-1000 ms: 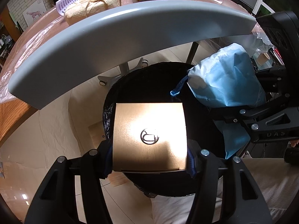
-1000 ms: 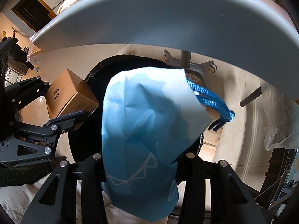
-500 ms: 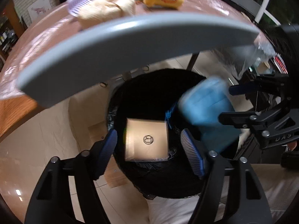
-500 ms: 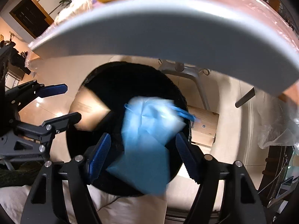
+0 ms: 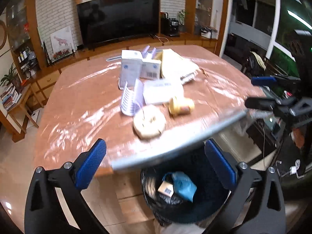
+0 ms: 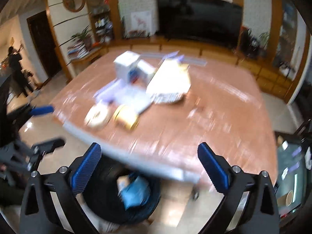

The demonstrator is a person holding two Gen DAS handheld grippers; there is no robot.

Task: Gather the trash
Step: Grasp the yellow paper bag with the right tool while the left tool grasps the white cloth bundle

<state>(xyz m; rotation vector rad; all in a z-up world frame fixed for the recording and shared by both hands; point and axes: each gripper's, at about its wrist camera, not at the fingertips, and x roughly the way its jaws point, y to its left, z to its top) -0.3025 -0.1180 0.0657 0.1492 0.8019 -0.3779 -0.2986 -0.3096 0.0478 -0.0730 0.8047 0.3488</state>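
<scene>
left wrist: blue bag (image 5: 184, 185) in bin (image 5: 204, 210)

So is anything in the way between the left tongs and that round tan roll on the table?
Nothing visible. The left tongs are open and empty, and the round tan roll lies just ahead near the table edge, with only bare tabletop between them.

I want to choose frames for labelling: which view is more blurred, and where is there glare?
Right wrist view: strong motion blur, the boxes and cup smeared, only the fingers sharp. Left wrist view: milder blur, the barcode on the box in the bin readable; glare streaks on the table's plastic cover. Both bend straight lines at the edges.
</scene>
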